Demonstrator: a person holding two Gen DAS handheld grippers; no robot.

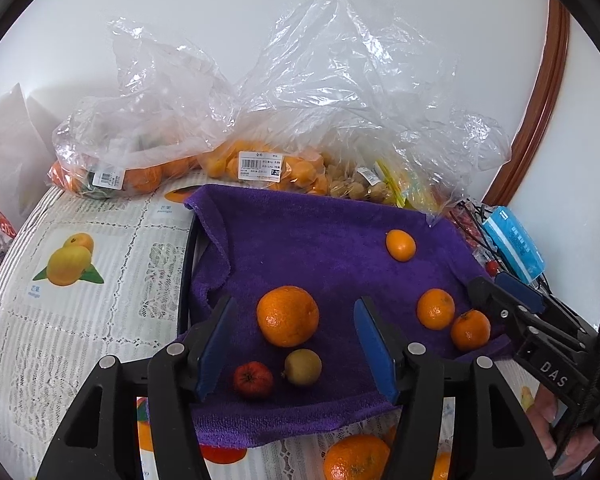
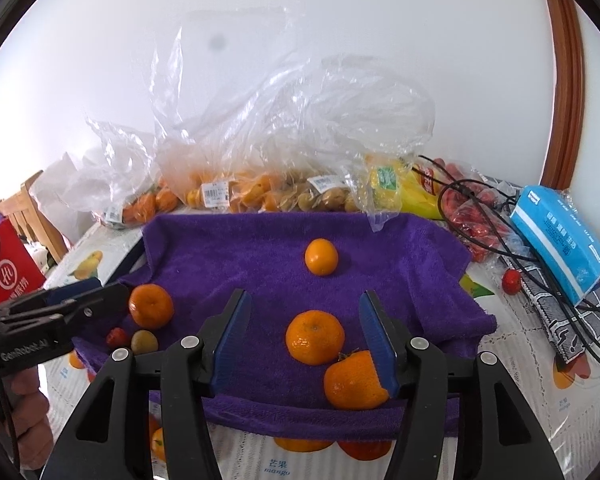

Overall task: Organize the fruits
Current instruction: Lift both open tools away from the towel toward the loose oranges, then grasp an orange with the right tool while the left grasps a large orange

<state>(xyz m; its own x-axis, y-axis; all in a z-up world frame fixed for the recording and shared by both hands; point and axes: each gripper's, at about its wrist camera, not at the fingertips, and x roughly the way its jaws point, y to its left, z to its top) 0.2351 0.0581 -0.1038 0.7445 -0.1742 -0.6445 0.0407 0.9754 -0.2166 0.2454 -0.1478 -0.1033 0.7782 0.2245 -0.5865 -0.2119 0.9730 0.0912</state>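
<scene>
Right now your left gripper (image 1: 296,344) stands spread and pinching nothing; the large orange (image 1: 287,315) sits loose between its blue fingers, a small red fruit (image 1: 253,378) and a greenish one (image 1: 303,367) just nearer you. Your right gripper (image 2: 306,340) is likewise spread, a mandarin (image 2: 315,336) in the gap, a stemmed one (image 2: 354,380) touching the right finger. Back both off level so neither nudges fruit across the purple towel (image 1: 308,232). Beyond the fingers lies a lone kumquat (image 2: 321,257). Further out, clear plastic bags (image 1: 260,168) hold oranges, kumquats and small tan fruit; draw the next pieces from those, I'd judge.
</scene>
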